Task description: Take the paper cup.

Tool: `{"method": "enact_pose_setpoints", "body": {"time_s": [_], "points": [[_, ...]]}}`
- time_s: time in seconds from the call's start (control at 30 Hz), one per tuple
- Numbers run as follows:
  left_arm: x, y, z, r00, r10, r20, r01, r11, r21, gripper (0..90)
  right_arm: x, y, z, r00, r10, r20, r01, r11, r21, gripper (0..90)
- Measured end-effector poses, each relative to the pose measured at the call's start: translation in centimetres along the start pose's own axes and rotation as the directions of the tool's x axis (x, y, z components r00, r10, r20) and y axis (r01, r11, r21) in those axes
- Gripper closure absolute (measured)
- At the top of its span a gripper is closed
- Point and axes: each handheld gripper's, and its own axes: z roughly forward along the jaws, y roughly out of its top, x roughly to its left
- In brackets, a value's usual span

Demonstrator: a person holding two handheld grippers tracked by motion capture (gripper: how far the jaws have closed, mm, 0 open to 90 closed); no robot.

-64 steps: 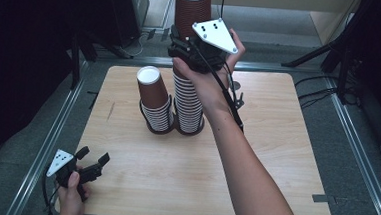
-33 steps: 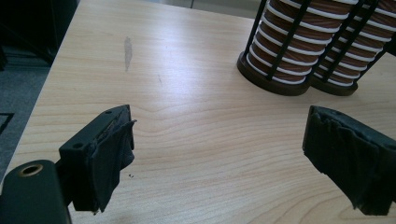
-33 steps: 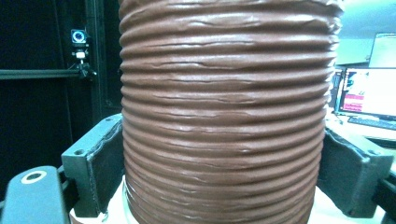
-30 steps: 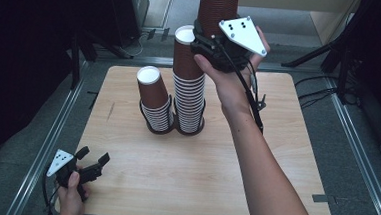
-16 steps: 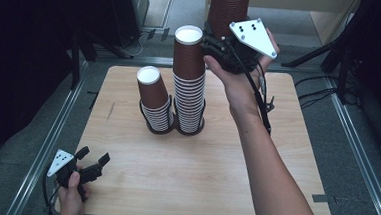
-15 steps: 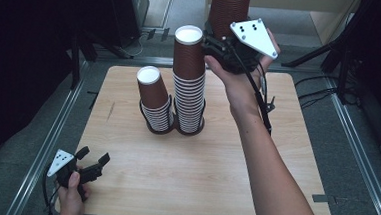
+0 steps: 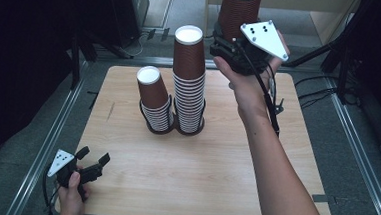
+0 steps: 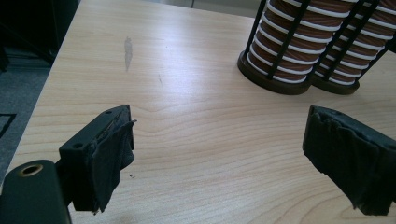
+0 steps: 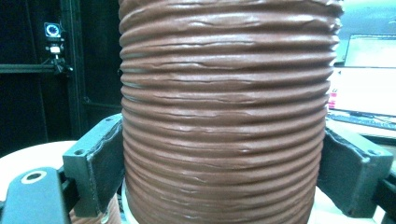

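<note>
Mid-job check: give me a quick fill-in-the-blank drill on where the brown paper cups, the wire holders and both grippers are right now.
1. The right gripper is shut on a lifted stack of ribbed brown paper cups, held above the ____ of the light wooden table.
2. Two black wire cup holders stand side by side; the taller cup stack is in the ____ one.
3. The left gripper has its jaws ____, with nothing between them.

Missing words: far edge; right; open

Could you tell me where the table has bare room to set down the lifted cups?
The table is bare right of the tall stack, under the right tongs gripping the lifted cups, and across the near half. It is crowded at the short stack and by the left tongs.
</note>
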Motion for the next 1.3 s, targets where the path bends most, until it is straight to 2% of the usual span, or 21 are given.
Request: {"method": "enact_pose_setpoints", "body": {"time_s": [0.63, 1.3], "points": [[-0.1, 0.0, 0.0, 1.0000, 0.004, -0.004, -0.004, 1.0000, 0.002, 9.1, -1.6, -1.8, -0.6, 0.9998, -0.003, 0.019, 0.002, 1.000, 0.027, 12.3], [-0.1, 0.0, 0.0, 1.0000, 0.000, -0.004, 0.000, 1.0000, -0.001, 9.1, -1.7, -4.4, -1.0, 0.9999, -0.010, 0.006, 0.010, 0.998, 0.064, 12.3]]}}
